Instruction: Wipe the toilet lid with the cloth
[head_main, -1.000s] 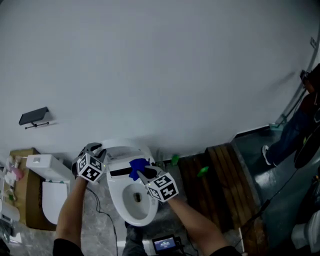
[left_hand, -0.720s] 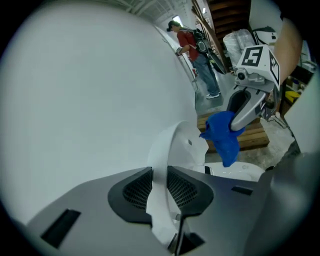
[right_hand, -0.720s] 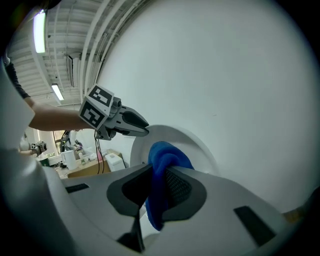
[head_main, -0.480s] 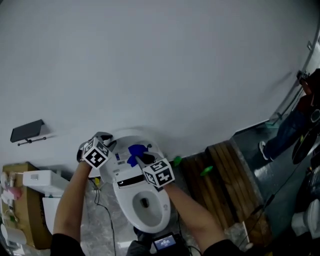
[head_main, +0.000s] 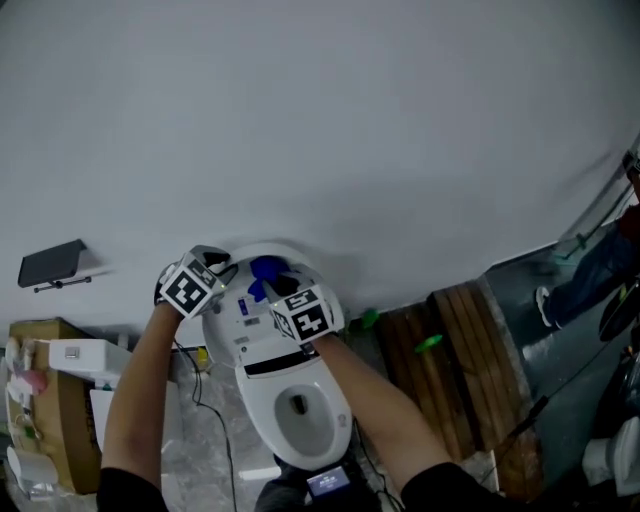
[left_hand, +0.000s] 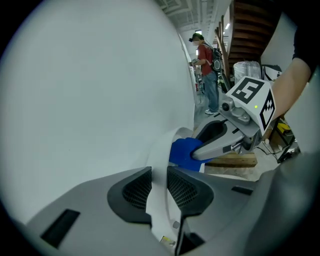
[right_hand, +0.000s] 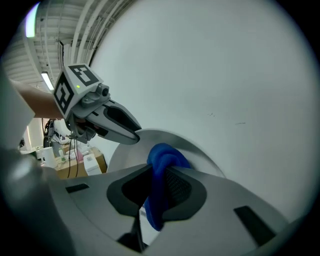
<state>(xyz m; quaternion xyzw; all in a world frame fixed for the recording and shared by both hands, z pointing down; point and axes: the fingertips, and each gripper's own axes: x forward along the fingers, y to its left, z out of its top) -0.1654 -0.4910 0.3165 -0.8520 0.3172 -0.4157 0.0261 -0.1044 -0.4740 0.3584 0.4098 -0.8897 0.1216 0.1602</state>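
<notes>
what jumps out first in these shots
A bright blue cloth stands out against the white toilet at the foot of the big pale wall, pinched in the right gripper and pressed to the raised lid. The left gripper clamps the lid's edge.

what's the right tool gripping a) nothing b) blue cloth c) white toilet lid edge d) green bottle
b: the right tool is shut on the bunched blue cloth, in front of the white toilet lid.
</notes>
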